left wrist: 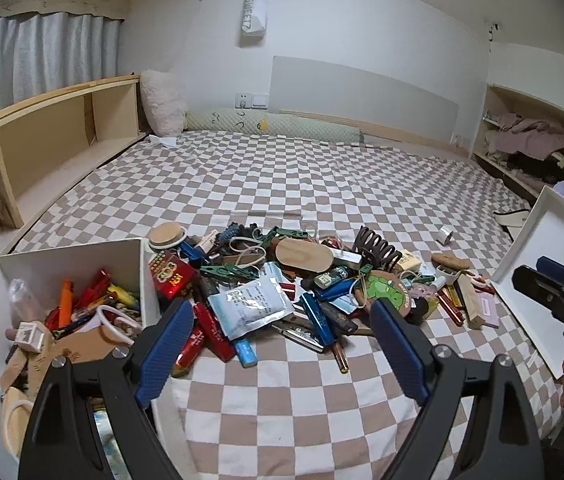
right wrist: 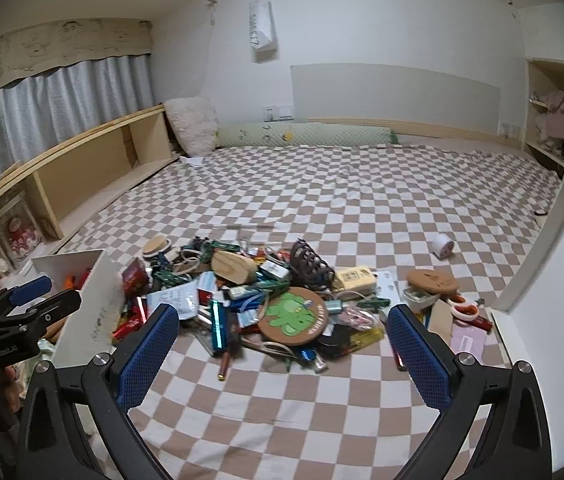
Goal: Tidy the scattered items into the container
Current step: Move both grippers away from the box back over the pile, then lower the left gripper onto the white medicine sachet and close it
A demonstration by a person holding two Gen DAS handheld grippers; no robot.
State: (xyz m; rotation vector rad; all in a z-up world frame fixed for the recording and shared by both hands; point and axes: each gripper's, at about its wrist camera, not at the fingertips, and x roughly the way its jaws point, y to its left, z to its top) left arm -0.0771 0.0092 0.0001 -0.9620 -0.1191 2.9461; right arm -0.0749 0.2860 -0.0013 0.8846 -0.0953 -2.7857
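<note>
A heap of small items lies on the checkered bedspread: pens, clips, a white sachet, a round green coaster, a wooden oval block. A white container at the left holds several items. My left gripper stands open just short of the heap, nothing between its blue pads. My right gripper is open too, near the coaster, and empty. Each gripper shows at the edge of the other's view.
A second white tray stands tilted at the right. A small white roll lies apart on the bed. Wooden shelving runs along the left, a long pillow at the headboard, and a shelf with clothes at the right.
</note>
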